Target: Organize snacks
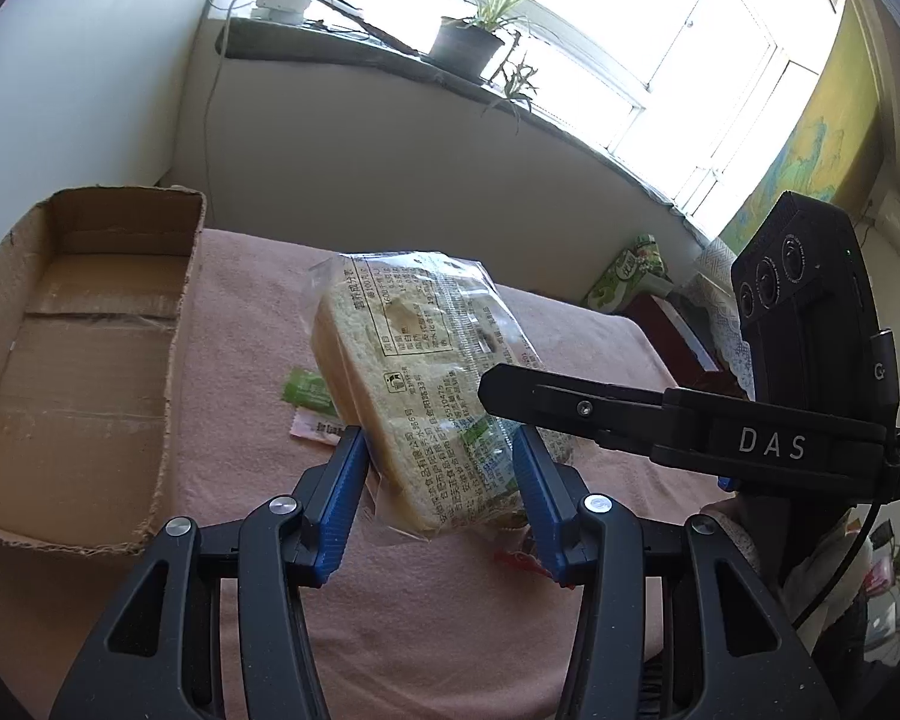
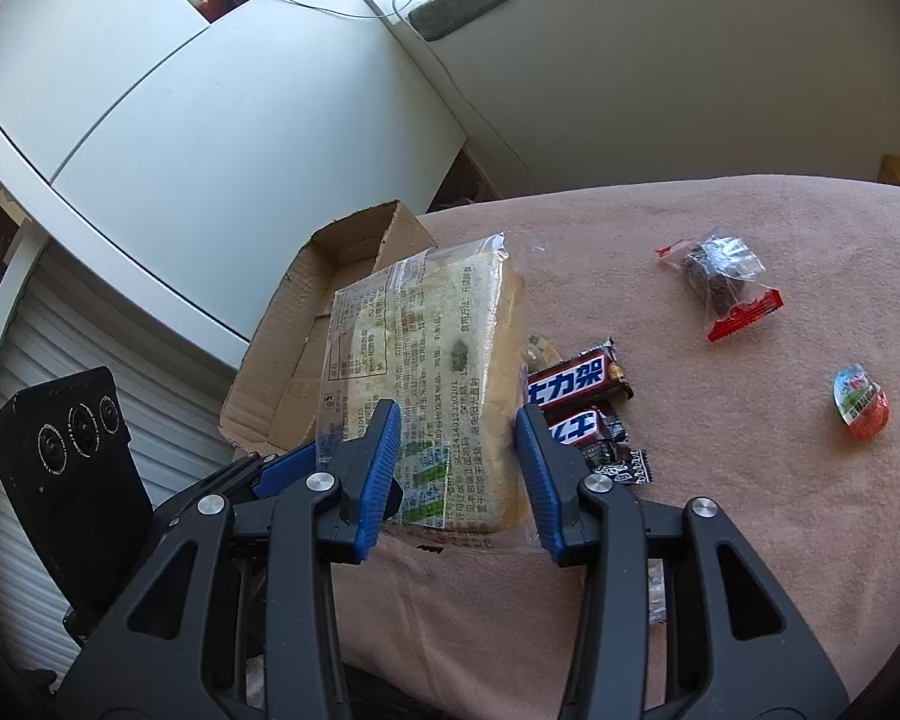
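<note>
Bread in a clear printed plastic wrapper (image 1: 417, 384), a thick pale slab, hangs lifted off the pink cloth-covered tabletop (image 1: 258, 324), pinched from both sides at once. My left claw (image 1: 441, 489) presses its blue ribbed pads (image 1: 345, 498) against the near end of the pack, one on each flat face. My right claw (image 2: 459, 471) does the same in its own view, blue pads (image 2: 381, 474) clamped on the lower part of the same wrapped bread (image 2: 444, 372), which stands on edge and leans a little to the left. From the left wrist view, one black finger of my right claw crosses the pack from the right.

Just beyond the bread, to its right in the right wrist view, lie two dark brown candy bars with white lettering (image 2: 576, 387) side by side on the cloth, with a small black patterned packet (image 2: 621, 468) beside the nearer one. Under the pack in the left wrist view I see a small green sachet (image 1: 309, 390) and a pink one (image 1: 309, 429) on the cloth.

Farther right sit a clear bag with red ends holding something dark (image 2: 723, 285) and a little orange-bottomed jelly cup (image 2: 861, 402), well apart.

An open brown cardboard box (image 1: 78, 360) stands at the left end of the tabletop, behind the bread. Farthest off, a potted plant (image 1: 471, 39) rests on the window sill.
</note>
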